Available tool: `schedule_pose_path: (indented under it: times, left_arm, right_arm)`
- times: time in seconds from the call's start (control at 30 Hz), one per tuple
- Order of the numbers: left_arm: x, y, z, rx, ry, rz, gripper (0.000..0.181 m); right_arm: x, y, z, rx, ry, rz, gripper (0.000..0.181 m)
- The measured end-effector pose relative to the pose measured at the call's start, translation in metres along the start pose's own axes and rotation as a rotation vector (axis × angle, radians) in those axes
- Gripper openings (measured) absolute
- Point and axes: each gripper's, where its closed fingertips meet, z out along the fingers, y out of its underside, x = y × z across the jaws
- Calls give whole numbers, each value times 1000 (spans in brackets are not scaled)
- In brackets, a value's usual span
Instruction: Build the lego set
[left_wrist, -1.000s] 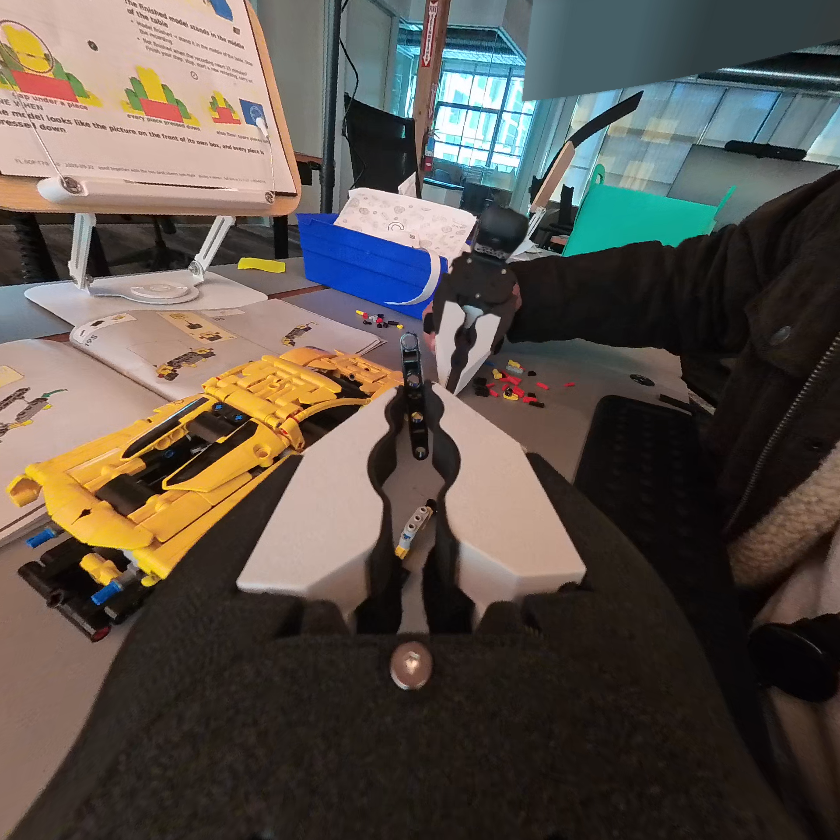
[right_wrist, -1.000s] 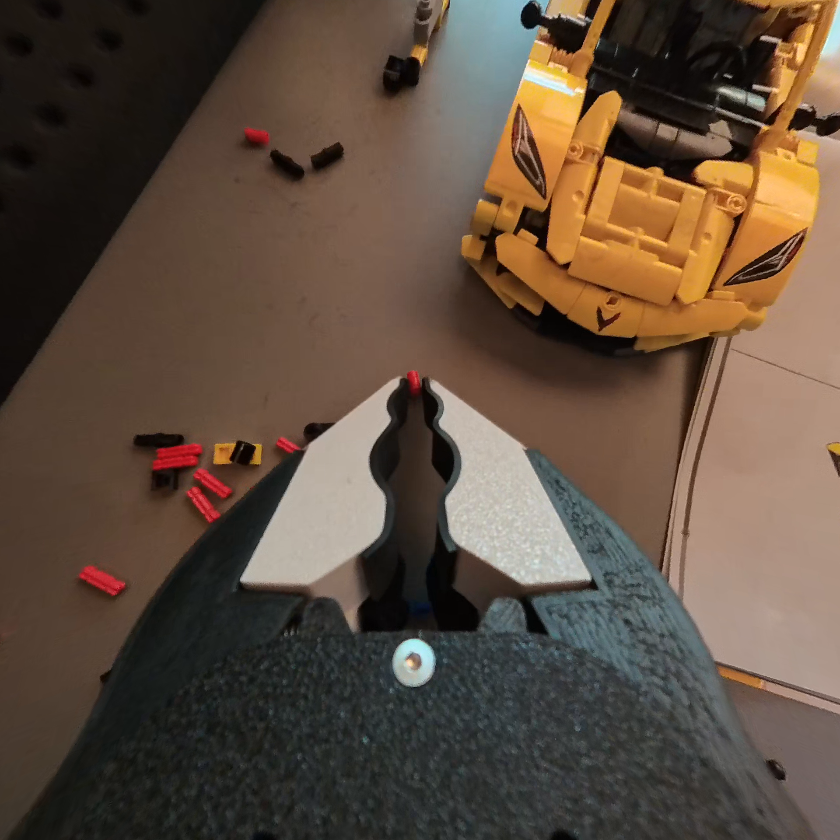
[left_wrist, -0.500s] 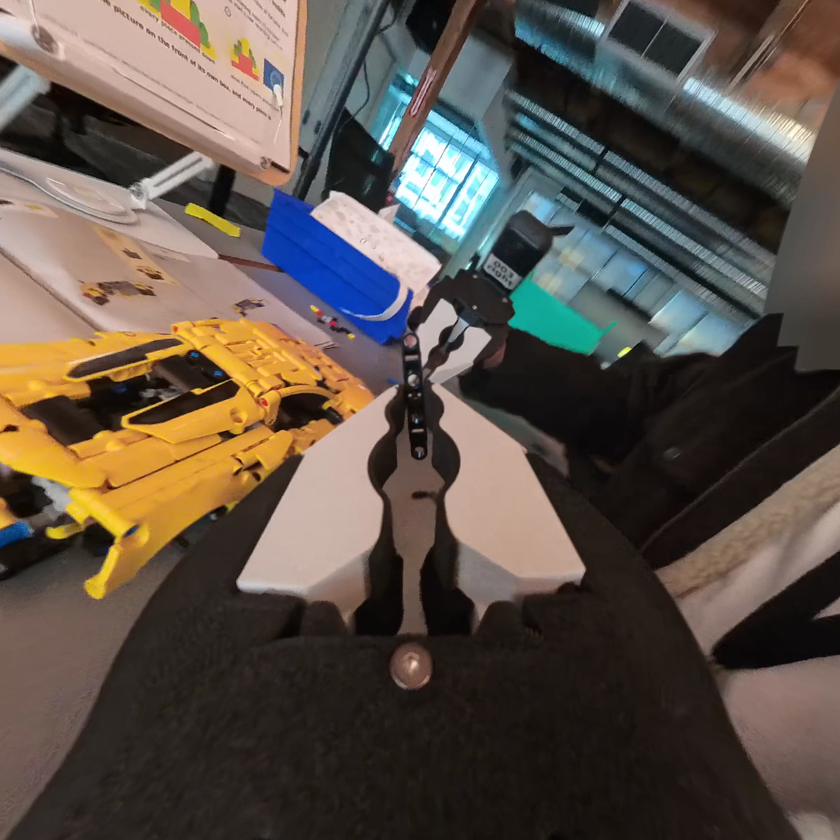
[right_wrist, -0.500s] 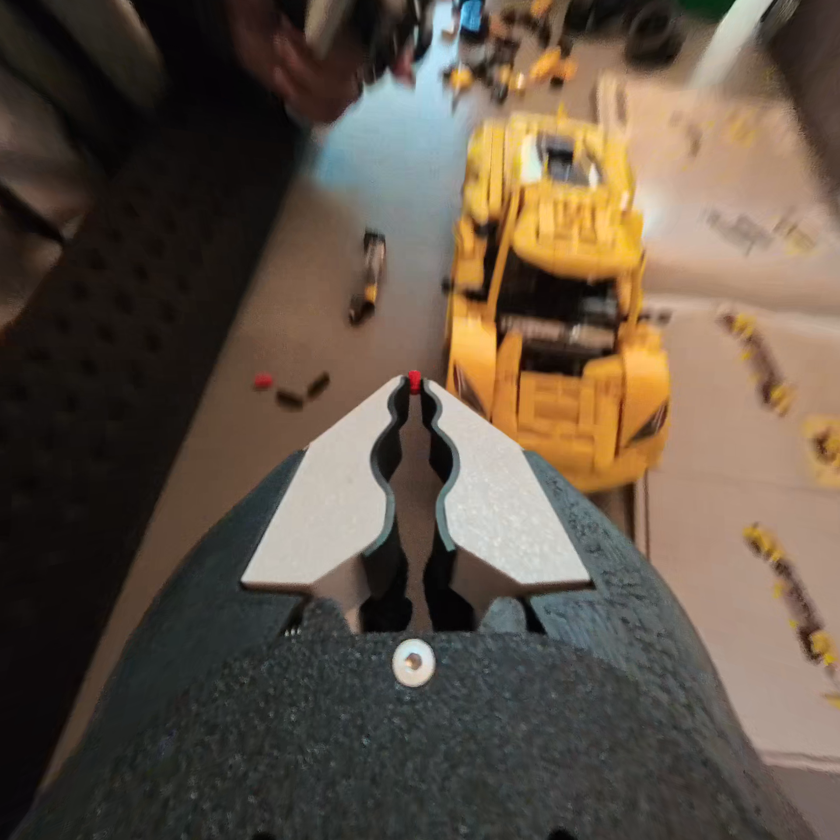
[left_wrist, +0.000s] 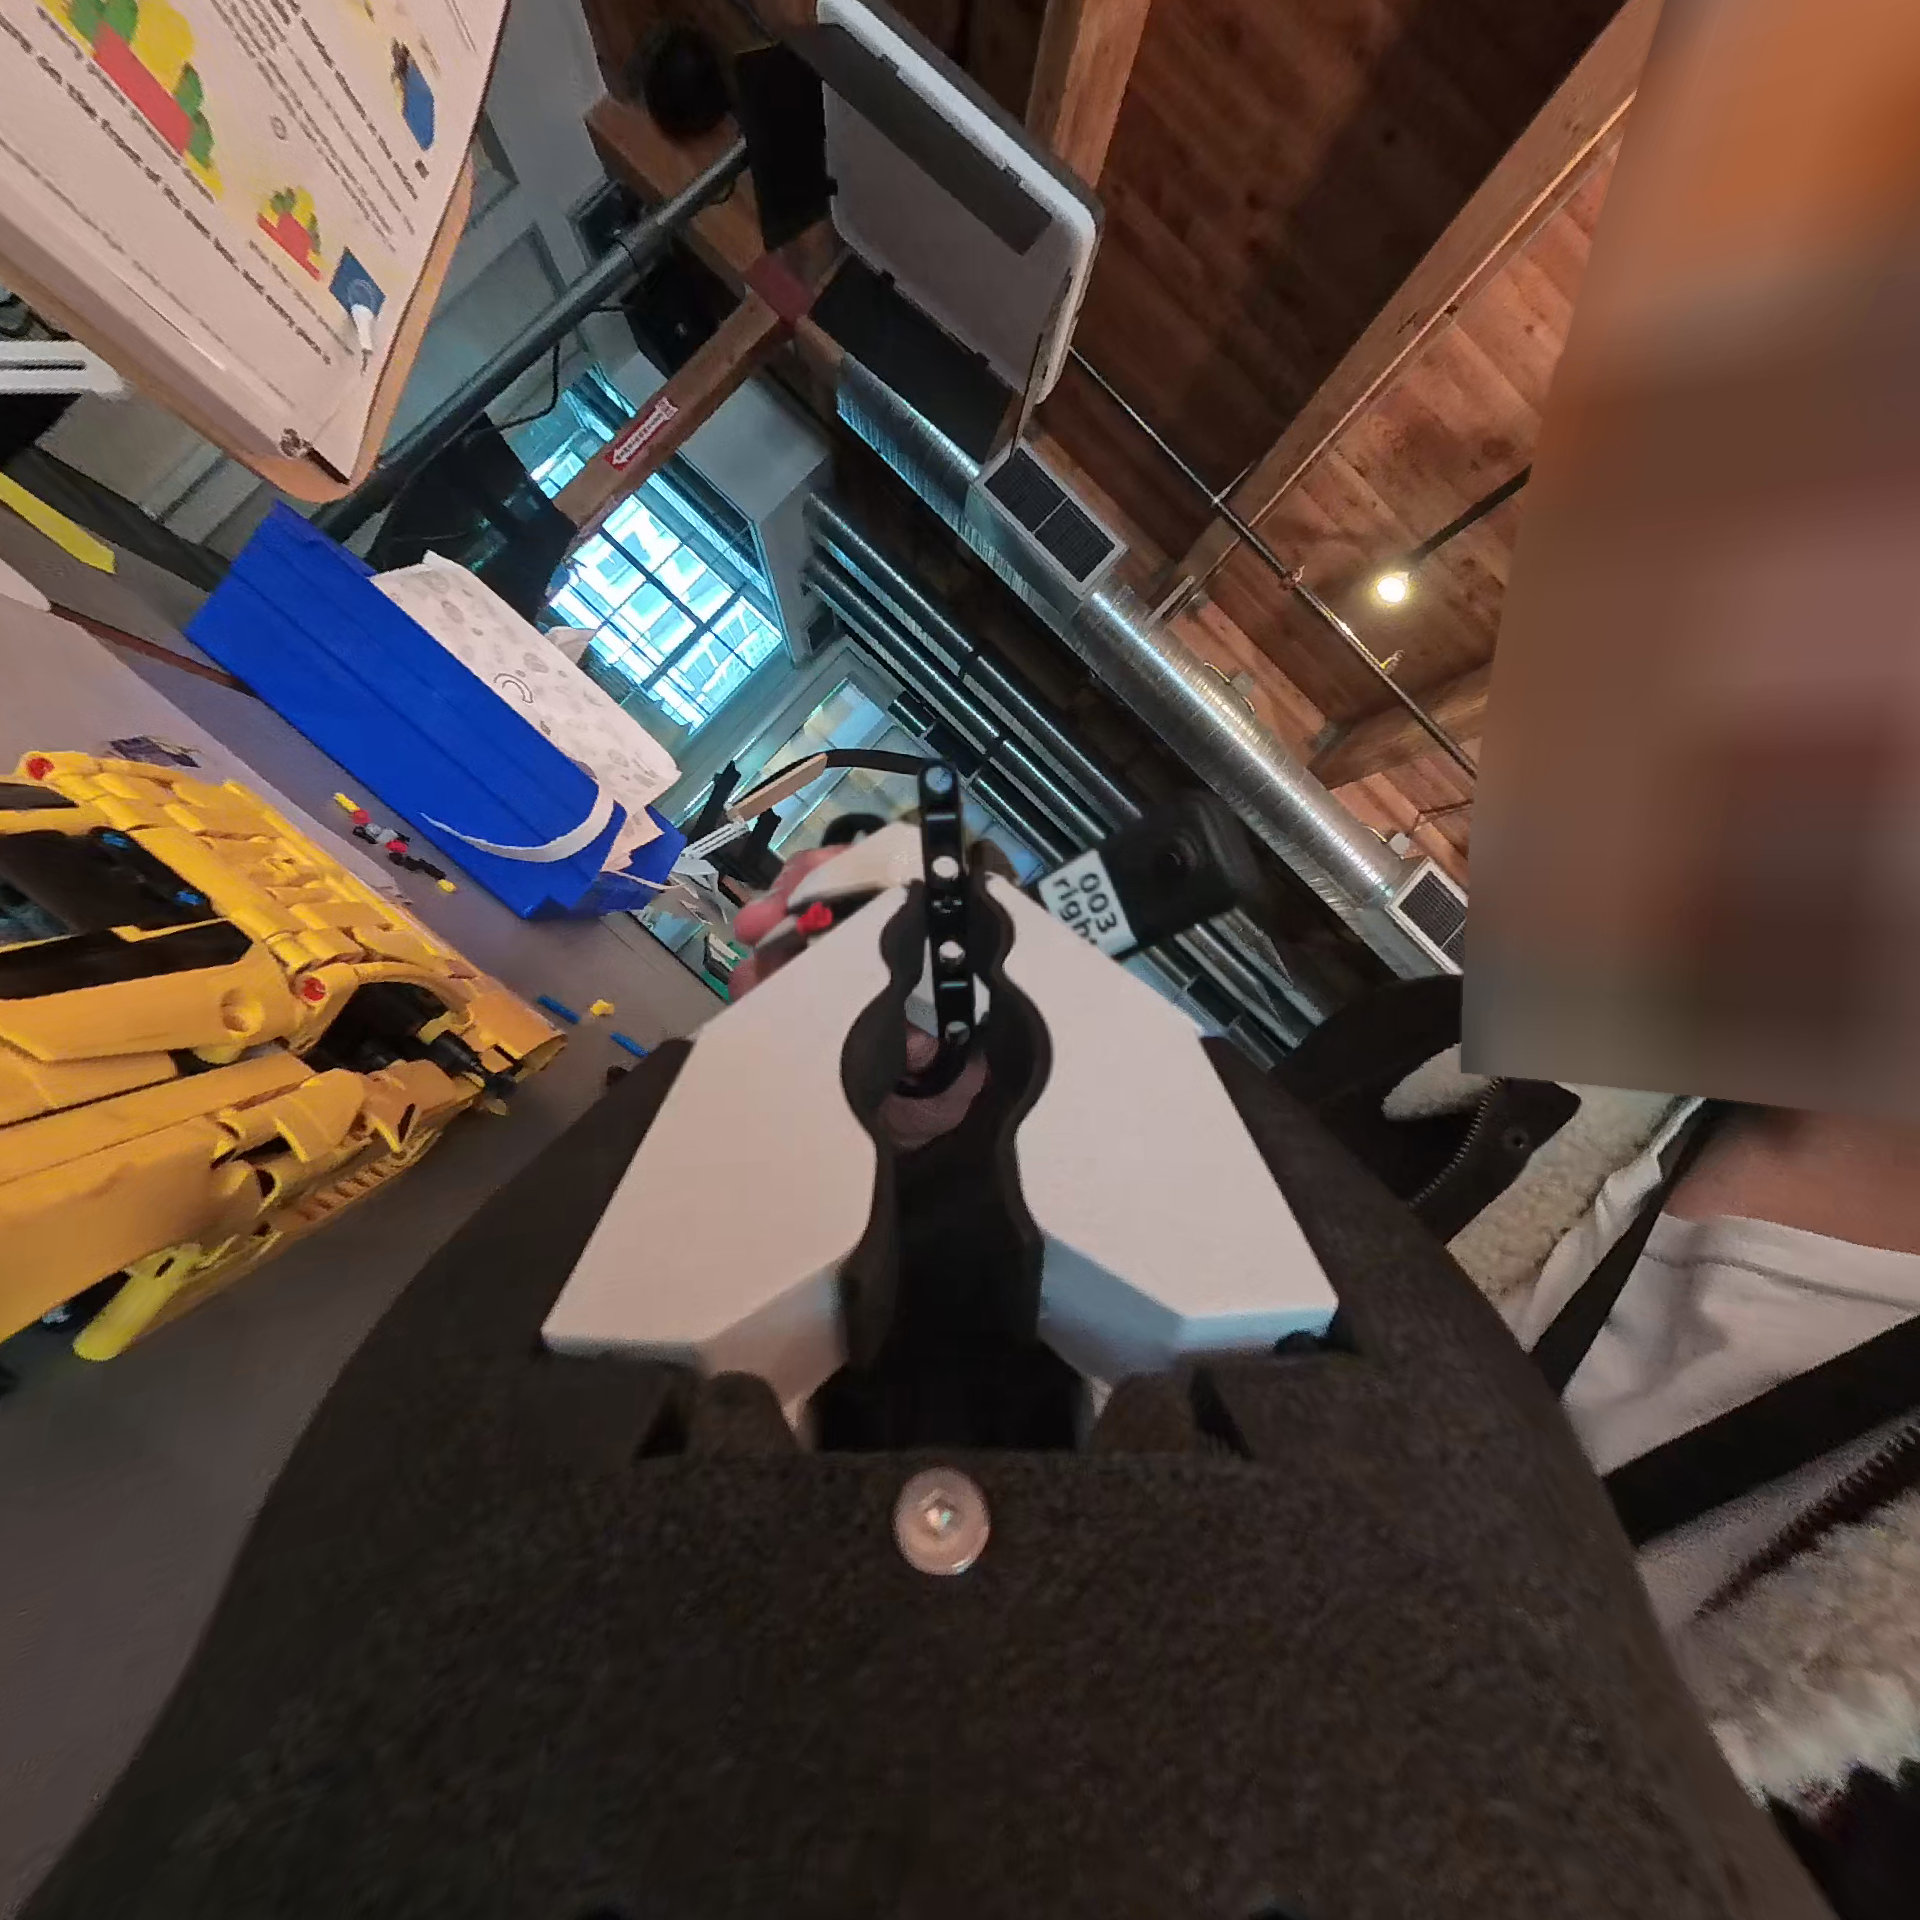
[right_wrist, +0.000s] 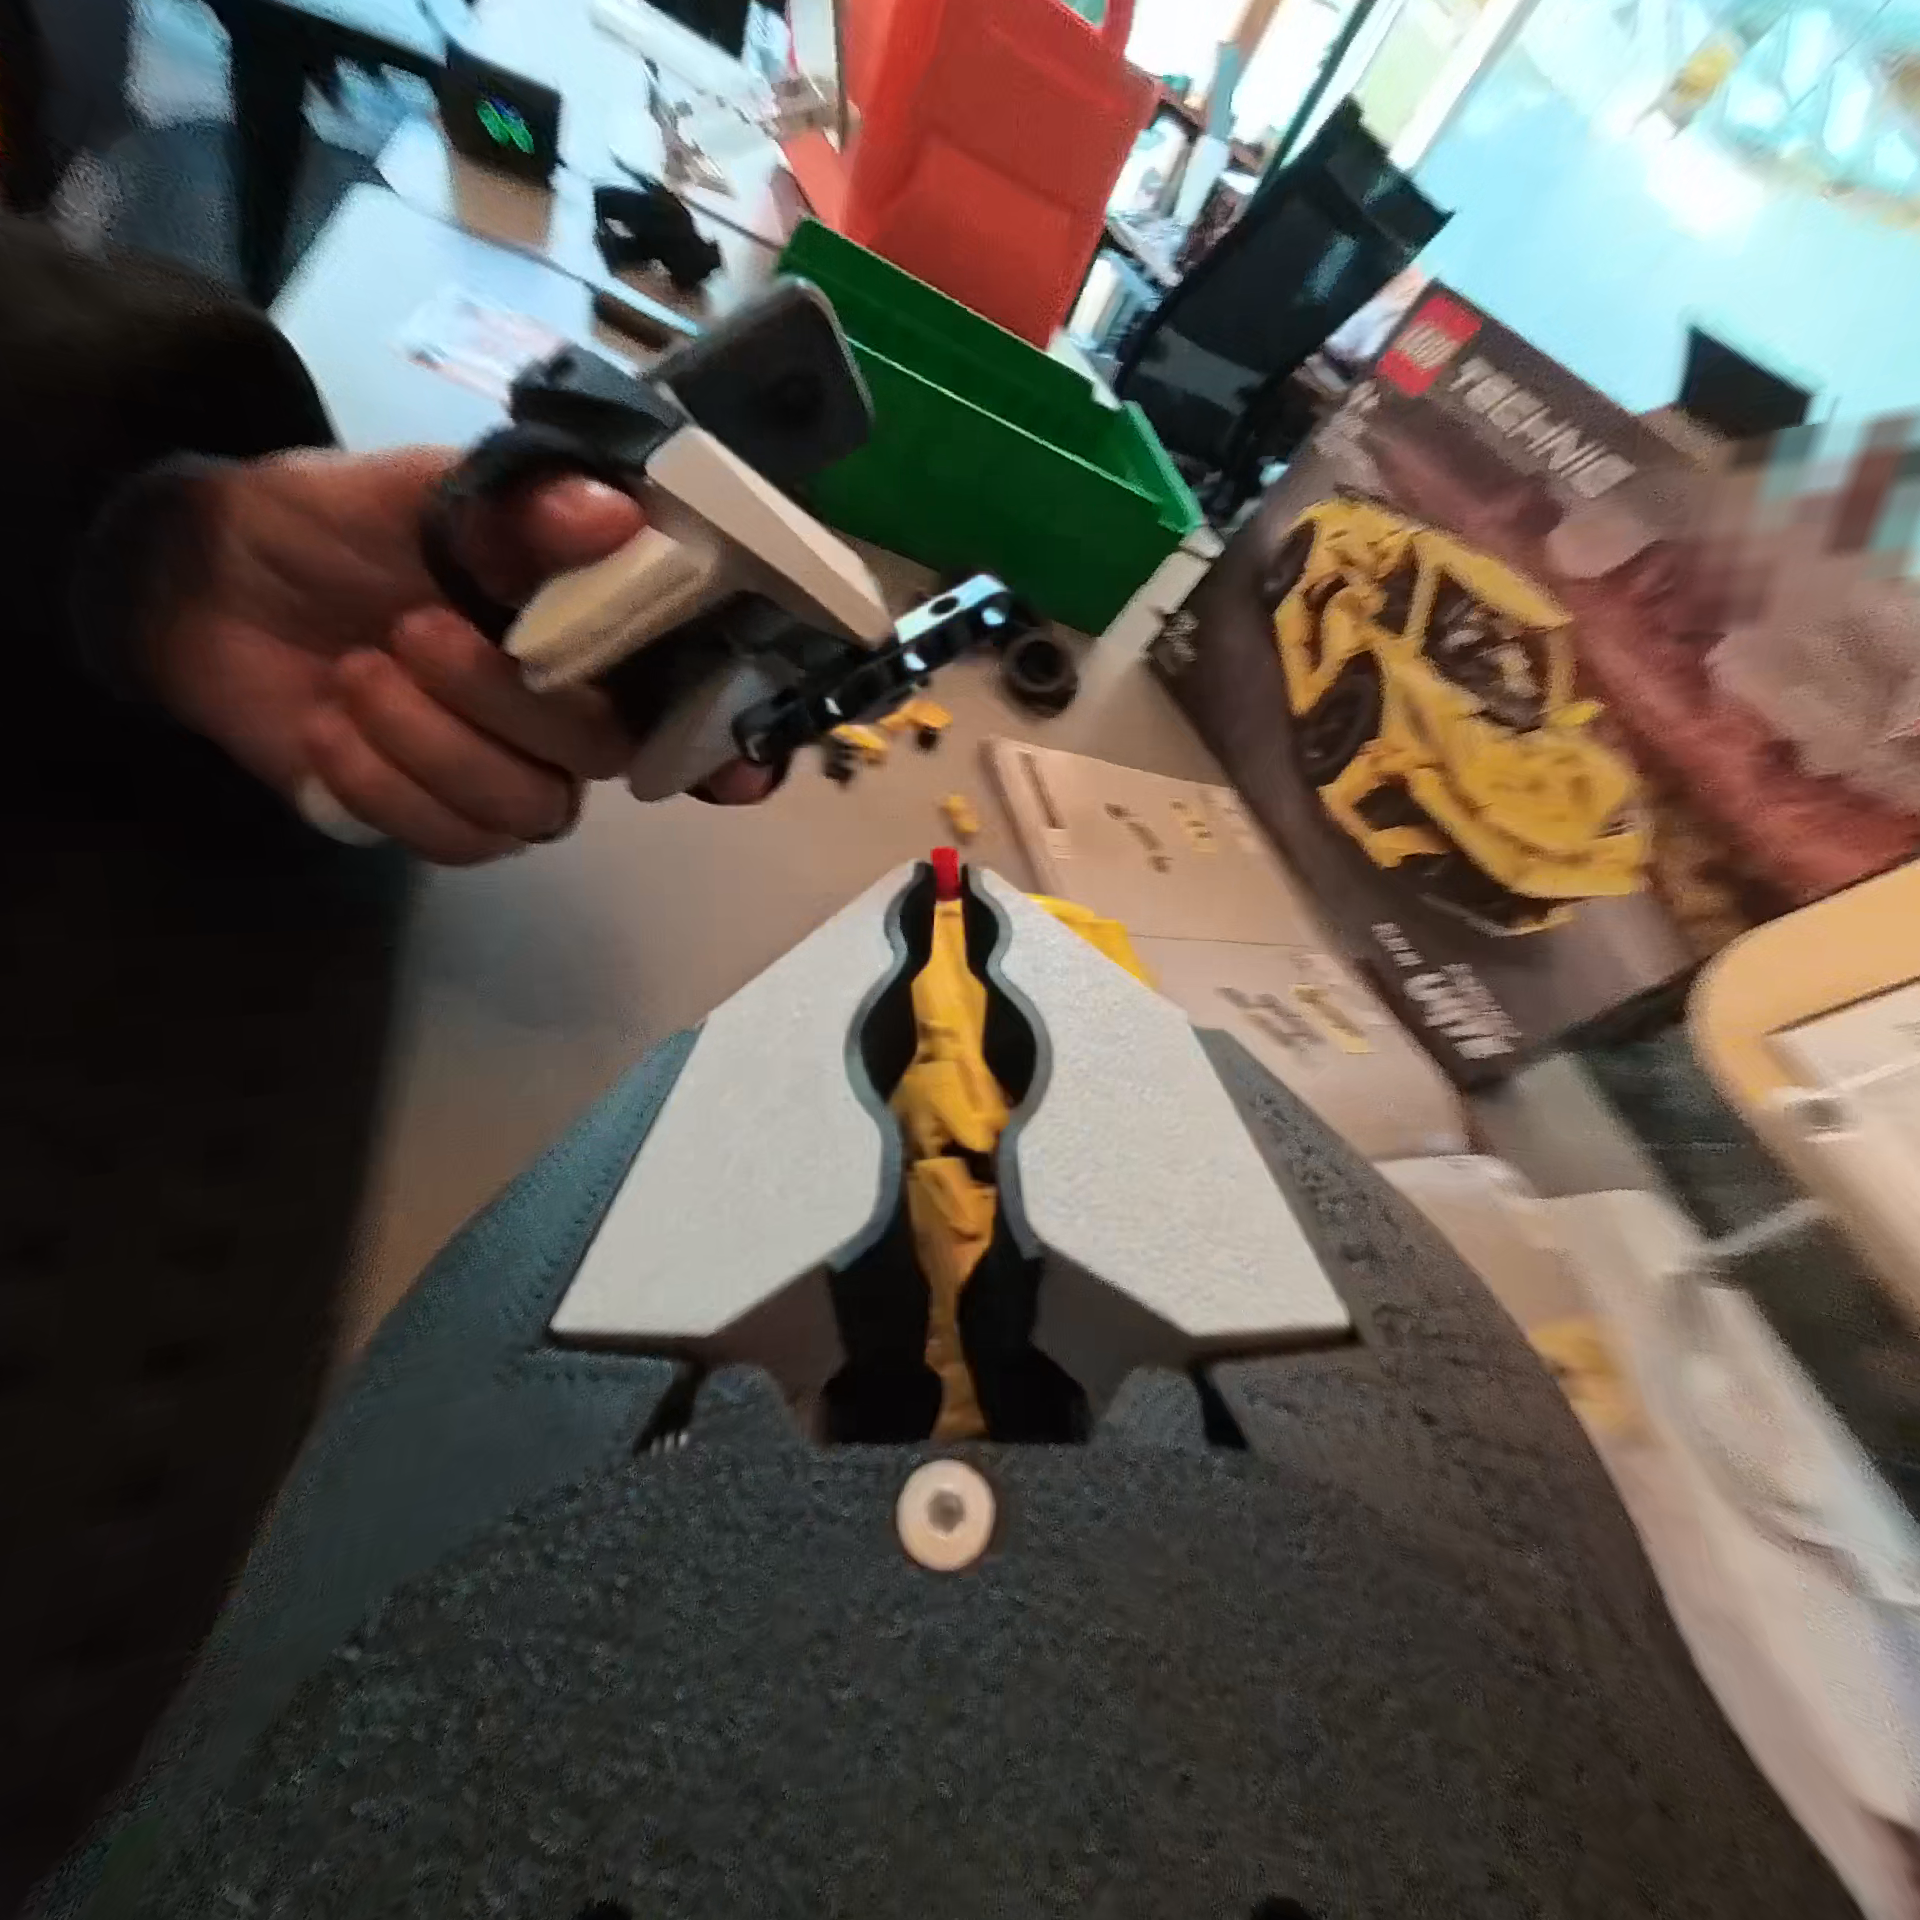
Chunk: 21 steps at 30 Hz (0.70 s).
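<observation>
My left gripper (left_wrist: 948, 906) is shut on a black beam with holes (left_wrist: 943, 883), which sticks out past the fingertips. My right gripper (right_wrist: 943, 883) is shut on a small red pin (right_wrist: 943, 869) at its tips. Both are held in the air, facing each other at close range. In the right wrist view the left gripper (right_wrist: 831, 675) with the beam (right_wrist: 894, 655) is up left, in a hand. In the left wrist view the right gripper (left_wrist: 821, 909) shows just behind the beam. The yellow car (left_wrist: 208, 1039) lies on the table at left.
A blue bin (left_wrist: 416, 707) stands behind the car, with small loose parts (left_wrist: 395, 831) in front. A green bin (right_wrist: 987, 436), a black tyre (right_wrist: 1039, 665), the set's box (right_wrist: 1455, 675) and open booklets (right_wrist: 1143, 831) lie ahead of the right gripper. An instruction board (left_wrist: 208, 208) stands at upper left. About 4 cm separates my left fingertips from my right.
Both grippers have risen from the table and tilted up toward each other. The right one carried the red pin up from the loose parts, close to the beam.
</observation>
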Motion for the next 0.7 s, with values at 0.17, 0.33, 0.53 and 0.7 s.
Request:
schedule_pose_path:
  times: [0.17,0.33,0.53,0.7]
  left_arm:
    - [-16,9,1,-124,-163,193,7]
    - [-30,24,3,-327,-322,525,7]
    - [-26,35,6,-380,-294,579,7]
    - [-25,36,6,-373,-270,534,7]
  right_arm:
    - [-7,2,-10,60,-198,255,4]
    - [-9,12,-18,56,-307,402,4]
    - [-21,24,-18,-4,-402,432,4]
    - [-25,22,-20,-35,-365,296,4]
